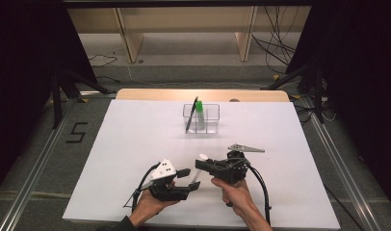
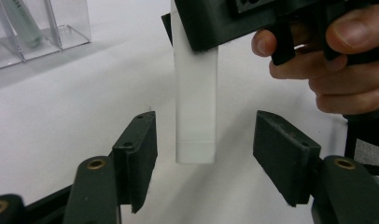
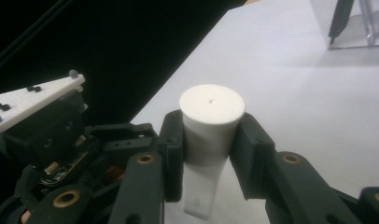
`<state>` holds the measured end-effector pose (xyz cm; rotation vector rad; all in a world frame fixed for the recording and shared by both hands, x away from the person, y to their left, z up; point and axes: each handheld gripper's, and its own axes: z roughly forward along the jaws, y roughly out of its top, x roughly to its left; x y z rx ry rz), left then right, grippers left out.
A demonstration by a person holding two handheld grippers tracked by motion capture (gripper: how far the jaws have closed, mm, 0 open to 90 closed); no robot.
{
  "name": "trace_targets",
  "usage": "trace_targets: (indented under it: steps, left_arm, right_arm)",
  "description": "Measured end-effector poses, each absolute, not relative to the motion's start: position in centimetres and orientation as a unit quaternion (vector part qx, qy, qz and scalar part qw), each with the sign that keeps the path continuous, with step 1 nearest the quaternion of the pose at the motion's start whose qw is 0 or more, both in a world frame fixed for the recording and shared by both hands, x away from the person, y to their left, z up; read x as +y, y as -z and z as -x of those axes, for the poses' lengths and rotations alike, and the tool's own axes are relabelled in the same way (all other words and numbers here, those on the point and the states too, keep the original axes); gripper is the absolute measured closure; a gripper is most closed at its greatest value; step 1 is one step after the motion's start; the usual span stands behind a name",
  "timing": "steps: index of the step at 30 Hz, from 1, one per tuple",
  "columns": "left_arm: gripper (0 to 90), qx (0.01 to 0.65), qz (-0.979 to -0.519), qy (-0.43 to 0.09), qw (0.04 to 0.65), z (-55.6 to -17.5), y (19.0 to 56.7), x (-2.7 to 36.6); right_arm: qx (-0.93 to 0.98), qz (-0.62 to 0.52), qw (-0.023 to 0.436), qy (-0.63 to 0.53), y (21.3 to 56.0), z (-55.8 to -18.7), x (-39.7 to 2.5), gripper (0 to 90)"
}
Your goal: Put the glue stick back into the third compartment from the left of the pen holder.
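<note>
A white tube (image 1: 198, 174) with a round flat cap (image 3: 212, 109) hangs upright a little above the white table, near its front edge. My right gripper (image 1: 203, 165) is shut on it just below the cap (image 3: 211, 140). My left gripper (image 1: 188, 179) is open, and its two pads (image 2: 140, 149) stand on either side of the tube's flat lower end (image 2: 196, 102) without touching it. The right gripper's black body (image 2: 225, 23) and the hand (image 2: 346, 60) holding it show close above in the left gripper view.
A clear divided organizer (image 1: 210, 126) stands at the table's far middle, holding a black pen (image 1: 191, 114) and a green-capped tube (image 1: 200, 111). The white tabletop (image 1: 136, 144) spreads wide around it. Dark stands and cables lie beyond the table.
</note>
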<state>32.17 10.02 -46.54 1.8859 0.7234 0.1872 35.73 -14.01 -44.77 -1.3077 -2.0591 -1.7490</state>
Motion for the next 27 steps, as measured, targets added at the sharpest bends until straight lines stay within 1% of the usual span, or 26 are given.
trace_targets:
  steps: [6,12,18,23,27]
  left_arm:
    - [33.7,0.317,-0.789,-0.088,0.519,-32.6,46.4,11.1]
    - [28.4,0.330,-0.785,-0.105,0.513,-33.0,46.1,13.0]
    - [27.5,0.344,-0.774,-0.115,0.518,-33.4,45.9,14.7]
    - [26.7,0.345,-0.776,-0.124,0.514,-33.4,45.9,15.6]
    - [25.4,0.353,-0.769,-0.119,0.519,-33.5,45.9,16.4]
  right_arm:
    - [-0.685,0.437,0.056,0.580,44.5,-35.9,-14.6,67.6]
    - [-0.684,0.440,0.025,0.581,44.0,-36.6,-15.4,67.6]
    - [-0.689,0.442,-0.003,0.574,43.3,-37.5,-16.0,67.6]
    - [-0.690,0.448,-0.023,0.569,42.6,-38.6,-16.8,67.6]
    - [-0.689,0.452,-0.036,0.566,42.0,-39.4,-17.3,67.5]
